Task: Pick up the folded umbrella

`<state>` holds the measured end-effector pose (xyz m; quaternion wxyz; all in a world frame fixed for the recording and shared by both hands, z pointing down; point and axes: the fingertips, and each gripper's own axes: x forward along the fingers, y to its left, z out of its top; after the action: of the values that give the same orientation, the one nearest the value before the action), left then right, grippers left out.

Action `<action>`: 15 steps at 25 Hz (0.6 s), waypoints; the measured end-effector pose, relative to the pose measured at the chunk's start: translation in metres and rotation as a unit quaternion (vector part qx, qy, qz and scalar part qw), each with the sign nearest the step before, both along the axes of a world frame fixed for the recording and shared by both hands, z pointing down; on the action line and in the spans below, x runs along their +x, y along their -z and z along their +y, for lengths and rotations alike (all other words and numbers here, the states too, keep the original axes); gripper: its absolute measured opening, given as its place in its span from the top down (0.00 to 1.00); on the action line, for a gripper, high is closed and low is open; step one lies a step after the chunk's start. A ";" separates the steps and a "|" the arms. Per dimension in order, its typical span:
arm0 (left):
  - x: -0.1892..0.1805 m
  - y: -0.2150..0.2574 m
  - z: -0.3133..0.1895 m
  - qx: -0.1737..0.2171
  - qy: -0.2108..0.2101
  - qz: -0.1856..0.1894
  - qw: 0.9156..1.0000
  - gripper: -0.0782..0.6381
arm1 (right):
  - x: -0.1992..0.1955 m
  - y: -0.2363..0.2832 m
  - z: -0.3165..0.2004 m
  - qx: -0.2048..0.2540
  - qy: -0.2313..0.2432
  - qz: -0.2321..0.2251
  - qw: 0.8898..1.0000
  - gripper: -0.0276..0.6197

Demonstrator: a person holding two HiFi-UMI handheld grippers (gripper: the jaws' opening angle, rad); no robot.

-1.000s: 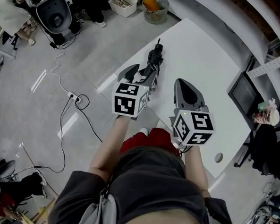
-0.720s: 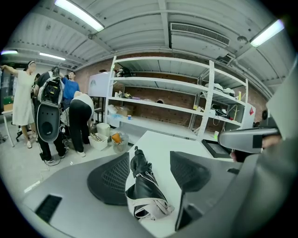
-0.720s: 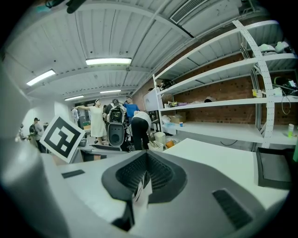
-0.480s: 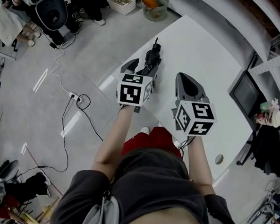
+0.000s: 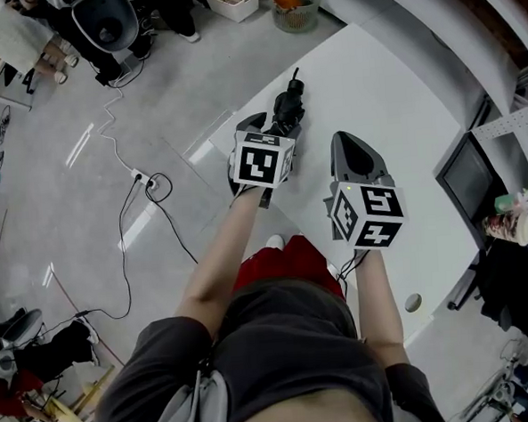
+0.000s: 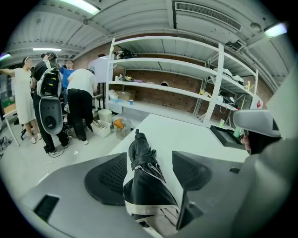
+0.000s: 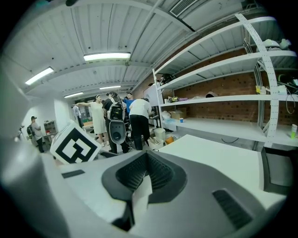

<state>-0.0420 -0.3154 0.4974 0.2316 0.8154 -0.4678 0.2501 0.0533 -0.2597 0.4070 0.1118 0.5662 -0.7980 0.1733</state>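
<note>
we see a white table point(image 5: 392, 109) on a grey floor point(image 5: 59, 218), where a black cable point(image 5: 123, 268) trails from a power strip point(image 5: 142, 178). past the table's far end stand a white bin point(image 5: 233, 1) and a basket point(image 5: 294, 3) holding something orange. white shelves point(image 6: 186, 69) line a brick wall point(image 6: 163, 96), with people point(image 6: 80, 100) standing nearby.

In the head view the left gripper point(image 5: 273, 127), whose jaws have just been opening with the black folded fabric umbrella point(image 5: 288, 102) between them, covers that umbrella's near end. Only its far part shows, toward 12 o'clock. The person's dark-shirted torso point(image 5: 290, 338) hides the white table's point(image 5: 392, 109) near edge at 6 o'clock. The grey mesh basket point(image 5: 294, 7) at 12 o'clock is cut off by the top edge. Items on the white metal shelves point(image 6: 186, 88) are too small to tell.
</note>
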 end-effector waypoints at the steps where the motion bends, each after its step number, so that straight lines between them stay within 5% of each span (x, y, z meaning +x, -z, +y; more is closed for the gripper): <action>1: 0.000 -0.003 -0.001 -0.003 0.001 -0.002 1.000 0.48 | 0.000 -0.002 -0.001 -0.002 0.001 0.000 1.000 0.93; 15: 0.006 -0.036 -0.016 -0.044 0.014 -0.031 0.998 0.48 | 0.005 -0.020 -0.018 -0.026 0.012 -0.007 1.000 0.93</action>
<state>-0.0357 -0.3310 0.5335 0.2565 0.7895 -0.4747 0.2926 0.0580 -0.2778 0.4273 0.1225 0.5520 -0.8011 0.1965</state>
